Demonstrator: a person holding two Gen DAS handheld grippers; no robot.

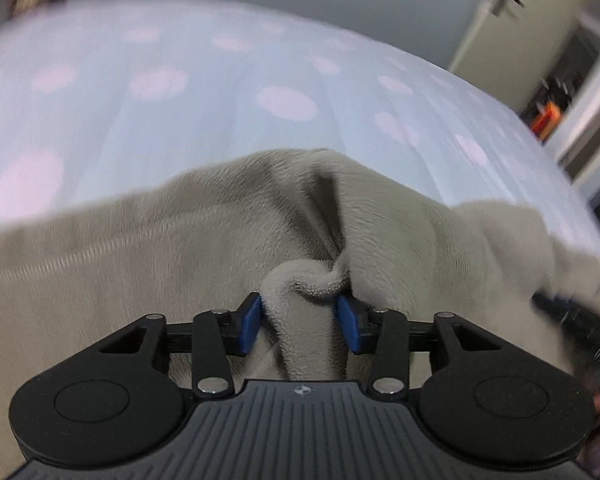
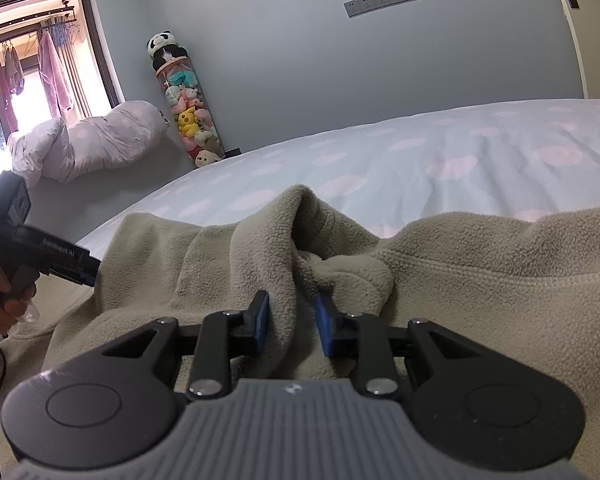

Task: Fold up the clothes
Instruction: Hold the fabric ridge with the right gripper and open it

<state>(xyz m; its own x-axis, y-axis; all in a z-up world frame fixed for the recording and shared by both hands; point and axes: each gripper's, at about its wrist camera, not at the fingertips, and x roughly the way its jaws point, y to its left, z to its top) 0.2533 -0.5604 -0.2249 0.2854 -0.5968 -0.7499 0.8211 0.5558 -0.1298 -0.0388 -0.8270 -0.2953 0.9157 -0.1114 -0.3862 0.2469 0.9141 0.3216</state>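
Fleece garment [image 2: 480, 280] on bed [image 2: 420, 152] pinched by both left gripper [image 1: 300, 322] and right gripper [image 2: 293, 322] jaws.

We see a fleece garment [image 2: 480, 280], nappy and matt. Bed sheet [image 2: 420, 152] is smooth woven cloth. Right tool [image 2: 292, 320] is matt black plastic with a ribbed grey housing; left tool [image 1: 300, 320] has shiny metal pivot pins.

You have a beige fleece garment [image 2: 480, 280] lying rumpled on the bed. Its edge is bunched into thick folds.
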